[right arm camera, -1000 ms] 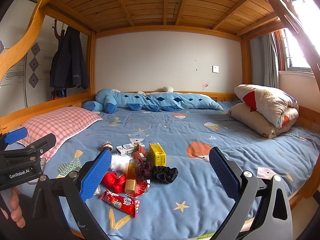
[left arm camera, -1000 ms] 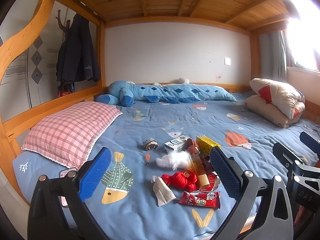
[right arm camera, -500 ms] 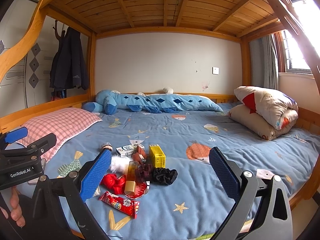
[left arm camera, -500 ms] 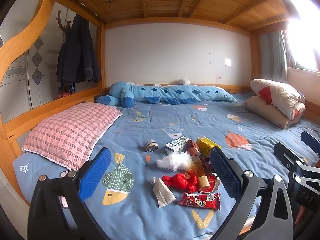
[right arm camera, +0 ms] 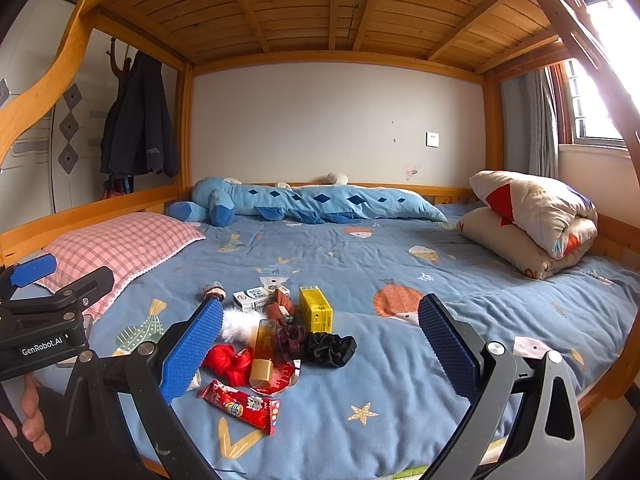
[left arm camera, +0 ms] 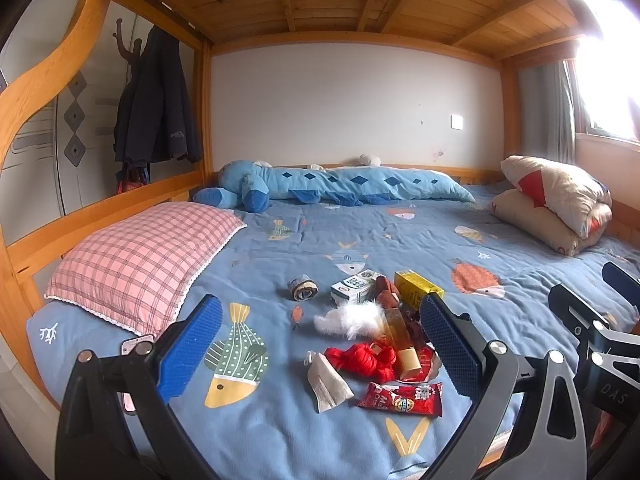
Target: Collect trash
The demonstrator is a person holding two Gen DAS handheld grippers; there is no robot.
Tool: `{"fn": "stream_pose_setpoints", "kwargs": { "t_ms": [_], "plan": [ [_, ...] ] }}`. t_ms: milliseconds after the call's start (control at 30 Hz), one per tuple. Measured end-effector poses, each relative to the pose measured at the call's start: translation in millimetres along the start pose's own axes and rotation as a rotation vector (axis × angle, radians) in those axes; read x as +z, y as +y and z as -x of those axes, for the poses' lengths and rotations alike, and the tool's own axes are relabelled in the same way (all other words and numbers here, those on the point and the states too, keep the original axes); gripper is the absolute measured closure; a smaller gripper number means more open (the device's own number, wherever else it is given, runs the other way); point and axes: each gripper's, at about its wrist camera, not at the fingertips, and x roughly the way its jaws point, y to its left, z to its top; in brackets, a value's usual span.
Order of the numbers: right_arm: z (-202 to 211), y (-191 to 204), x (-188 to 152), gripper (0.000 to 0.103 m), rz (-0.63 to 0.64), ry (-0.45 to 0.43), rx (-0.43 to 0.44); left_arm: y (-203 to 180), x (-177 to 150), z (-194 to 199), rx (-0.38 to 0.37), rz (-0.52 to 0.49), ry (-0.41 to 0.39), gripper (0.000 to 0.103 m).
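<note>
Trash [left arm camera: 400, 399], in the form of a red snack wrapper, is seen lying flat on the blue bed cover [left arm camera: 360, 240] near the front edge of the bed, at about 6 o'clock in the heap of small things. The left gripper [left arm camera: 320, 346] is held above the edge with its jaws spread wide and nothing between them, and the right gripper [right arm camera: 320, 344] is held likewise, released and empty; both appear to be hovering short of the heap, probably so that a first item can be chosen. In the left wrist view, a crumpled paper scrap [left arm camera: 328, 380] is found just beside the wrapper at 9 o'clock, and a red bundle [left arm camera: 366, 358] at 12 o'clock of it. An amber bottle [left arm camera: 400, 340] is laid across a foil lid, with a white fluffy tuft [left arm camera: 352, 318] at its 10 o'clock. Farther back, a small white carton [left arm camera: 354, 286], a yellow box [left arm camera: 418, 286] and a small roll [left arm camera: 303, 288] are set near one another. In the right wrist view a black scrunchie [right arm camera: 330, 348] is seen at 3 o'clock of the bottle. It is judged that wrapper, scrap and cartons are the rubbish, while the hair ties are likely to be left. A pink checked pillow [left arm camera: 140, 256] lies at 9 o'clock, a folded quilt [left arm camera: 556, 204] at 2 o'clock.
</note>
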Motion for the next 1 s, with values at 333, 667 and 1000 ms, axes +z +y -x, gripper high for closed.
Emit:
{"fn": "stream_pose_setpoints", "kwargs": {
  "t_ms": [333, 667, 1000],
  "plan": [
    [-3, 1, -3, 0.008, 0.0, 0.008, 0.001, 1, -2, -4, 0.001, 0.006, 0.012, 0.004],
    [-7, 4, -5, 0.008, 0.005, 0.026, 0.003, 2, -3, -8, 0.005, 0.004, 0.024, 0.004],
    [-18, 5, -11, 0.008, 0.008, 0.054, 0.013, 5, -12, -28, 0.037, 0.003, 0.109, 0.004]
  ]
}}
